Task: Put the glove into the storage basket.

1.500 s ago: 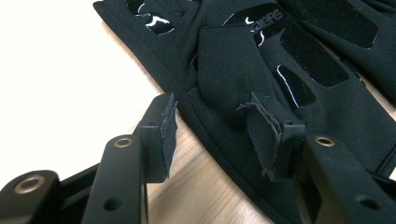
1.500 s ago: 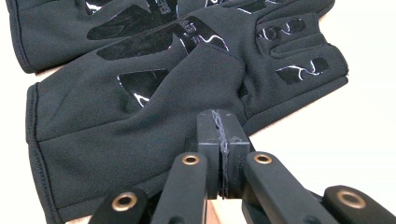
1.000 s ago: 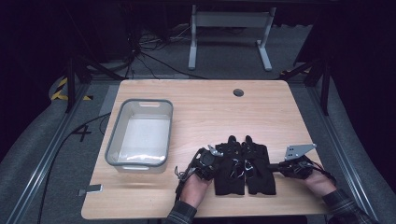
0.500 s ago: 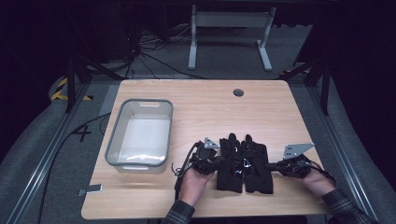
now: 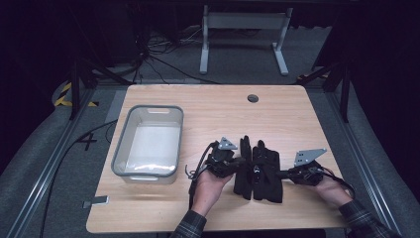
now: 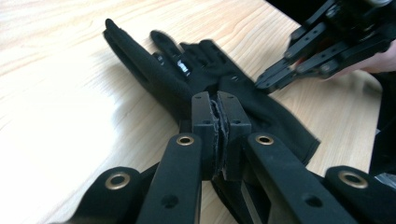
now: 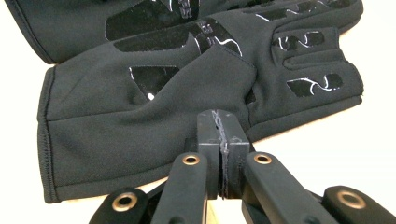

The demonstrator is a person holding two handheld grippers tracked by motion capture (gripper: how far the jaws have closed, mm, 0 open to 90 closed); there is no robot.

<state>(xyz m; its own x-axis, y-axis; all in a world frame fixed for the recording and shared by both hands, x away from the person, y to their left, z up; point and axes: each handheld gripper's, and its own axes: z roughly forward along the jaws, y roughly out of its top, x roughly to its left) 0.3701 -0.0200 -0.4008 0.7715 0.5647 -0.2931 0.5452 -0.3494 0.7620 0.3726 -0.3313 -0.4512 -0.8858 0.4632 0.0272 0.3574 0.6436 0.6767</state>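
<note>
I see a pair of black gloves (image 5: 257, 171) lying side by side on the wooden table (image 5: 208, 106), near its front edge and between my two hands; their fingers point away from me, the cuffs toward me. The left gripper (image 5: 236, 162) sits at the left edge of the left glove (image 6: 187, 79), jaws pressed together on a fold of its fabric, which rises a little off the wood in the left gripper view; the right gripper (image 5: 278, 174) comes in from the other side, and its jaws are clamped on the edge of the right glove (image 7: 154, 112), with the cloth puckered where they bite. The palms carry glossy black grip patches with thin pale lines; there is lettering on the patch at the top of the right gripper view, but I cannot read it. A clear plastic bin (image 5: 122, 159) stands on the left part of the table, well apart from the gloves; a "4" (image 5: 87, 142) is marked on the grey floor beside the table.
</note>
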